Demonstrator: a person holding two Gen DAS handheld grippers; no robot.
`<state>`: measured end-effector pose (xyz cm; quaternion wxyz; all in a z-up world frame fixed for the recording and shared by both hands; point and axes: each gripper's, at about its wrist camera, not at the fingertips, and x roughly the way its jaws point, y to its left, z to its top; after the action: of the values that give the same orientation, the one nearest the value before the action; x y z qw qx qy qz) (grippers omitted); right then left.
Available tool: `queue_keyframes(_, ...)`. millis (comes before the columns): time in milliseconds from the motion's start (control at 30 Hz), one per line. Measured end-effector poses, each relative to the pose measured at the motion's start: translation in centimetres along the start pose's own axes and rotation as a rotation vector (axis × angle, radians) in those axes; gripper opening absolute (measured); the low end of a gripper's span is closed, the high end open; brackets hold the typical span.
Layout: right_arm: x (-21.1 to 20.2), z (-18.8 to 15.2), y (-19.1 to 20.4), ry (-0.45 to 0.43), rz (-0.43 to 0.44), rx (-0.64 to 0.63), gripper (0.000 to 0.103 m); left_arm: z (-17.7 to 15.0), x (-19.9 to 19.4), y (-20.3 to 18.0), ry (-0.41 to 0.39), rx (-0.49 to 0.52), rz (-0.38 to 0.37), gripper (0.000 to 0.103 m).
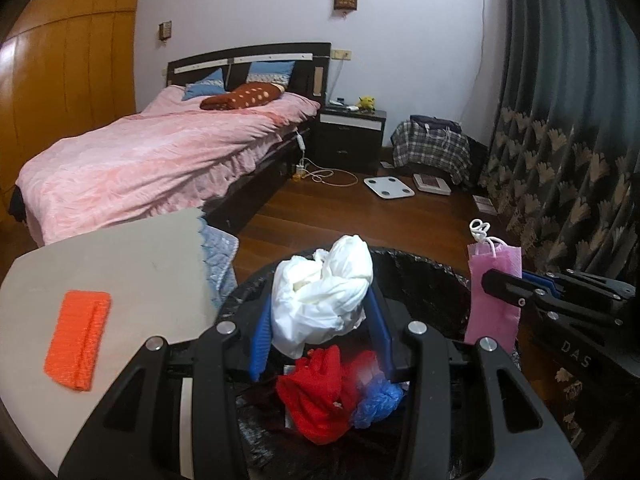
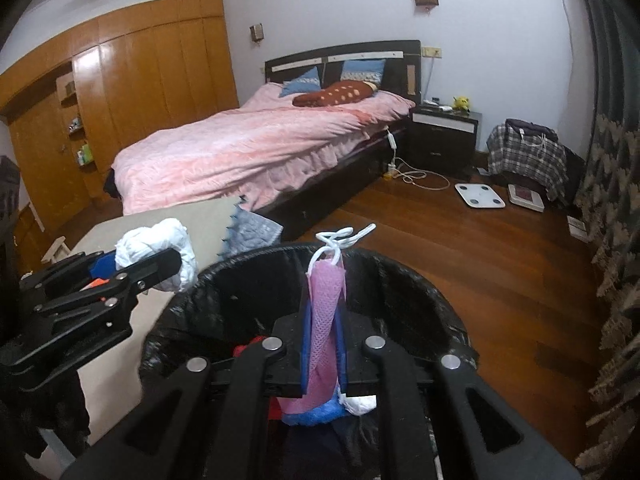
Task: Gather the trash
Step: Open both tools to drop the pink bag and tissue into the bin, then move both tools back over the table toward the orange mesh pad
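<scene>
My left claw [image 1: 320,332] pinches a white crumpled bag [image 1: 324,292], my right claw [image 2: 324,344] a pink mesh pouch [image 2: 326,320] — both above the bin [image 1: 420,276], red and blue scraps already inside. An orange pouch [image 1: 78,338] left of my left claw waits on the surface [image 1: 132,264].

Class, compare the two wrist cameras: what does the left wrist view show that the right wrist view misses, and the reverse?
Only the left wrist view shows the orange mesh piece on the grey table. Only the right wrist view shows the wardrobe shelves. Both show the bin, the white plastic bag in the left gripper, and the pink mesh bag in the right gripper.
</scene>
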<state>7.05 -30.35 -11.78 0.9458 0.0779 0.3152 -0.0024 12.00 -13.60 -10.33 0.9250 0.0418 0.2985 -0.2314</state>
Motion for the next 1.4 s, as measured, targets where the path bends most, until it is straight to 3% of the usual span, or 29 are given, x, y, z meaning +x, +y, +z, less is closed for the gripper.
queue_keyframes(133, 0.8, -0.8, -1.2, 0.026, -0.003, 0.028, 0.012, -0.4, 1.4, -0.6, 0.020, 0.003, -0.021, 0.044)
queue_keyframes(200, 1.1, -1.0, -1.6, 0.035, -0.007, 0.029, 0.015, -0.6, 2.0, -0.7, 0.030, 0.010, -0.030, 0.053)
queue_keyframes(333, 1.4, -1.3, -2.1, 0.046, -0.017, 0.043, 0.029, -0.7, 2.5, -0.9, 0.044, 0.019, -0.039, 0.057)
queue_keyframes(433, 1.4, -1.4, -2.3, 0.041, -0.029, 0.046, 0.042, -0.7, 2.6, -0.8, 0.051, 0.021, -0.034, 0.068)
queue_keyframes(700, 0.7, -0.9, -2.4, 0.013, -0.048, 0.053, 0.057, -0.5, 2.1, 0.5, 0.042, 0.020, 0.006, 0.086)
queue_keyframes(800, 0.3, -0.5, -1.9, -0.006, -0.055, 0.050, 0.076, -0.3, 1.7, 1.2, 0.039, 0.010, 0.020, 0.090)
queue_keyframes(867, 0.0, -0.1, -1.6, -0.021, -0.061, 0.055, 0.095, -0.2, 1.3, 1.6, 0.037, 0.003, 0.033, 0.092)
queue_keyframes(1400, -0.3, 2.1, 3.4, -0.061, 0.009, 0.010, 0.097, 0.9, -4.3, 7.6, -0.038, -0.087, 0.144, 0.096)
